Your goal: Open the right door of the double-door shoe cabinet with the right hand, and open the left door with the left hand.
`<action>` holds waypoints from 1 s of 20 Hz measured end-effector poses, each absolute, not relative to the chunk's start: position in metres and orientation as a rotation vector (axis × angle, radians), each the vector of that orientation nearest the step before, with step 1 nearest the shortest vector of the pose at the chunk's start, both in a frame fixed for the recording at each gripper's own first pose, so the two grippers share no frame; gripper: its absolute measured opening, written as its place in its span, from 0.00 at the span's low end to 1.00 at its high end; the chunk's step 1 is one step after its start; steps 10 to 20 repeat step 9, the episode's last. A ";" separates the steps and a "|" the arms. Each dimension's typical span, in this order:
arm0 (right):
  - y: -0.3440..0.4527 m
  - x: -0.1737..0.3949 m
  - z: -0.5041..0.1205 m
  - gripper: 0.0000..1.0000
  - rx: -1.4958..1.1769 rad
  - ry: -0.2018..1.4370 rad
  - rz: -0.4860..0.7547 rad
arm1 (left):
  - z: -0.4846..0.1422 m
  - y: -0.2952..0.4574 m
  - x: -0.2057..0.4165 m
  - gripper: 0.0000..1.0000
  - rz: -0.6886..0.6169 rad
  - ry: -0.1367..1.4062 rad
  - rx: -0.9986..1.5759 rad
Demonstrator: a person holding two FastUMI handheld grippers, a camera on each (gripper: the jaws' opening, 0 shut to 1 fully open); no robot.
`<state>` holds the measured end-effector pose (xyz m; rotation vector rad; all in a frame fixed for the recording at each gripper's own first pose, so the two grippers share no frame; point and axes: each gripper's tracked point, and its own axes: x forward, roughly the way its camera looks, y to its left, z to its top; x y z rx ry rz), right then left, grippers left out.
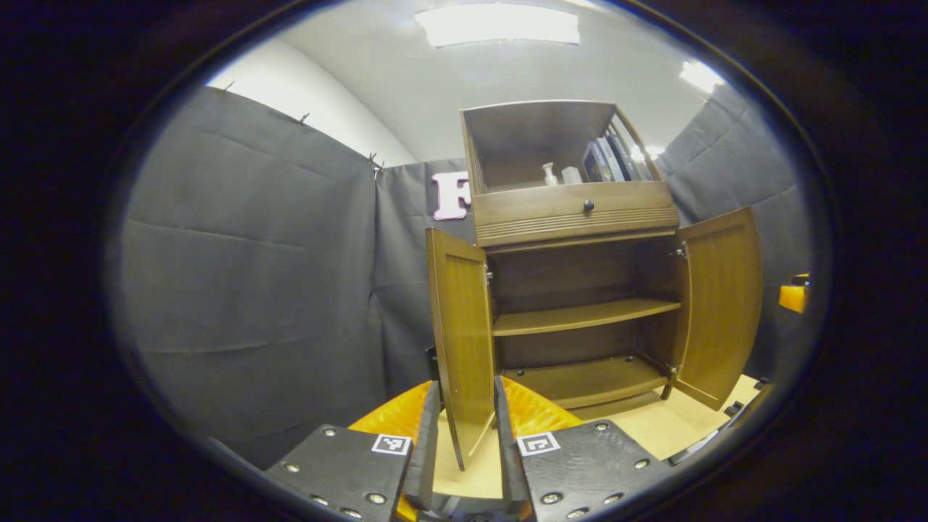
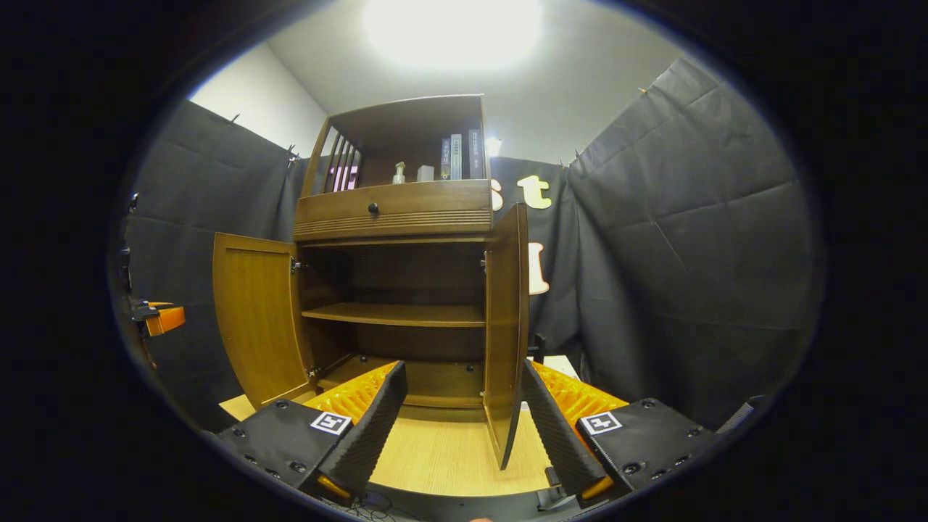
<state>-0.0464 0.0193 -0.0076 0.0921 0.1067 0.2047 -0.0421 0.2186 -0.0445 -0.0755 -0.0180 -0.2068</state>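
Observation:
The wooden shoe cabinet (image 1: 573, 210) stands with both doors swung out. Inside it are two bare shelves (image 1: 580, 317). In the left gripper view the left door (image 1: 460, 319) hangs edge-on straight ahead. My left gripper (image 1: 466, 388) is open by a narrow gap, with that door's lower corner lined up between the fingers (image 1: 424, 442). In the right gripper view the right door (image 2: 505, 326) stands in line with my right gripper (image 2: 462, 368), which is wide open and clear of the door on both sides. The left door (image 2: 254, 319) shows at the far left.
An open top compartment holds books (image 2: 457, 156) and a small bottle (image 2: 399, 172) above a drawer with a dark knob (image 2: 373, 209). The cabinet stands on a light wooden floor panel (image 2: 442, 449). Black cloth walls close in on both sides.

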 end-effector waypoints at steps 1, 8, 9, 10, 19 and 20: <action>0.018 -0.045 -0.006 0.97 0.090 0.105 0.203 | -0.043 0.217 -0.044 0.52 -0.210 -0.023 -0.082; 0.014 -0.044 -0.005 0.99 0.090 0.103 0.196 | -0.038 0.219 -0.048 0.92 -0.193 -0.044 -0.086; 0.014 -0.043 -0.005 0.99 0.089 0.103 0.194 | -0.038 0.219 -0.050 0.92 -0.189 -0.040 -0.083; 0.014 -0.043 -0.005 0.99 0.089 0.103 0.194 | -0.038 0.219 -0.050 0.92 -0.189 -0.040 -0.083; 0.014 -0.043 -0.005 0.99 0.089 0.103 0.194 | -0.038 0.219 -0.050 0.92 -0.189 -0.040 -0.083; 0.014 -0.043 -0.005 0.99 0.089 0.103 0.194 | -0.038 0.219 -0.050 0.92 -0.189 -0.040 -0.083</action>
